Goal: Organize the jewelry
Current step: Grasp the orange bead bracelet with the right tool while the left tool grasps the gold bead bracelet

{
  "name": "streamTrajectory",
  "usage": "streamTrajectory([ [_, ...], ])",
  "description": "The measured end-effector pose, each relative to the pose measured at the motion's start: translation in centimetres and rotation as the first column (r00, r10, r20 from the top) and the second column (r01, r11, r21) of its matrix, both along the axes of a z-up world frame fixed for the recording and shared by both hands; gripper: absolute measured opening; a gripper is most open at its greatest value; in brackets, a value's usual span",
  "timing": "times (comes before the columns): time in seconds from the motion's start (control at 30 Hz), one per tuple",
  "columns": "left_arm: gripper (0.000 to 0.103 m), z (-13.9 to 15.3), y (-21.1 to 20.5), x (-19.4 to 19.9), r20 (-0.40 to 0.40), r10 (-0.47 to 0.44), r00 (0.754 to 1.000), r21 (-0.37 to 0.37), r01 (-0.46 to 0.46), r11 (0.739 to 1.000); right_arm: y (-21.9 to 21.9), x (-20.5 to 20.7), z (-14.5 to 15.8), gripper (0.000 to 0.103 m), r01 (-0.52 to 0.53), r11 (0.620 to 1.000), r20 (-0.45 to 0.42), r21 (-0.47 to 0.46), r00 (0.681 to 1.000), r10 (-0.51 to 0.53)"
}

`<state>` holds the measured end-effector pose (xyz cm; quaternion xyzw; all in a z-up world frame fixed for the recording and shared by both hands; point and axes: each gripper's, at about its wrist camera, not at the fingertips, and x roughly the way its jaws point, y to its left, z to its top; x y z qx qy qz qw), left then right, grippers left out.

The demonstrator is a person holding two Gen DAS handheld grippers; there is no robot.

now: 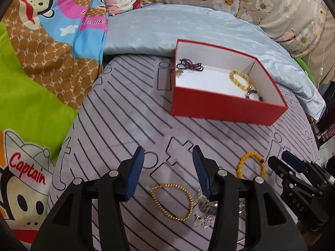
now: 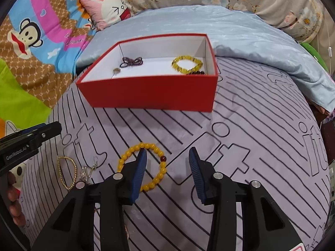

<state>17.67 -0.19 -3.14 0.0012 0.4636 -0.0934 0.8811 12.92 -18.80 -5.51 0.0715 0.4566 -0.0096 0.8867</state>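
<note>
A red box (image 1: 222, 106) (image 2: 150, 93) with a white inside stands on the striped sheet. In it lie a dark purple bead string (image 1: 189, 65) (image 2: 132, 61), a yellow-green bracelet (image 1: 240, 79) (image 2: 186, 64) and a dark bracelet (image 1: 254, 94) (image 2: 196, 73). On the sheet lie an orange bead bracelet (image 1: 250, 164) (image 2: 142, 167), a gold chain bracelet (image 1: 173, 201) (image 2: 66, 172) and silver jewelry (image 1: 204, 209) (image 2: 88, 170). My left gripper (image 1: 168, 154) is open above the gold chain. My right gripper (image 2: 167, 154) (image 1: 286, 159) is open, its left finger over the orange bracelet.
A cartoon monkey blanket (image 1: 41, 52) (image 2: 31, 41) lies at the left. A light blue quilt (image 1: 159, 27) (image 2: 230, 31) and floral pillows (image 1: 261, 0) lie behind the box. The bed's edge (image 1: 314, 125) is at the right.
</note>
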Motion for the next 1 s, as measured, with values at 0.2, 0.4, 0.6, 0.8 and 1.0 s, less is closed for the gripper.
streamTrajectory([
  [0.2, 0.046, -1.6, 1.5, -1.0, -0.039, 0.018, 0.999, 0.016, -0.017, 1.0, 0.4, 0.5, -1.2, 0.038, -0.01, 1.0, -0.02, -0.001, 1.0, 0.01],
  [0.4, 0.057, -3.0, 2.3, -1.6, -0.07, 0.039, 0.997, 0.029, -0.037, 0.999, 0.6, 1.2, -2.1, 0.036, -0.016, 1.0, -0.038, -0.011, 0.999, 0.016],
  [0.6, 0.057, -4.1, 2.8, -2.2, -0.096, 0.039, 0.995, 0.038, -0.036, 0.999, 1.0, 1.4, -2.4, 0.031, -0.026, 0.999, -0.041, -0.041, 0.999, 0.025],
  [0.8, 0.057, -4.5, 2.5, -2.6, -0.088, 0.016, 0.996, 0.051, -0.012, 0.999, 1.2, 1.3, -2.5, 0.013, -0.043, 0.998, -0.039, -0.054, 0.998, 0.041],
  [1.0, 0.057, -4.9, 1.8, -2.6, -0.058, -0.001, 0.998, 0.064, 0.004, 0.998, 1.2, 1.0, -2.5, 0.007, -0.042, 0.998, -0.043, -0.043, 0.998, 0.04],
])
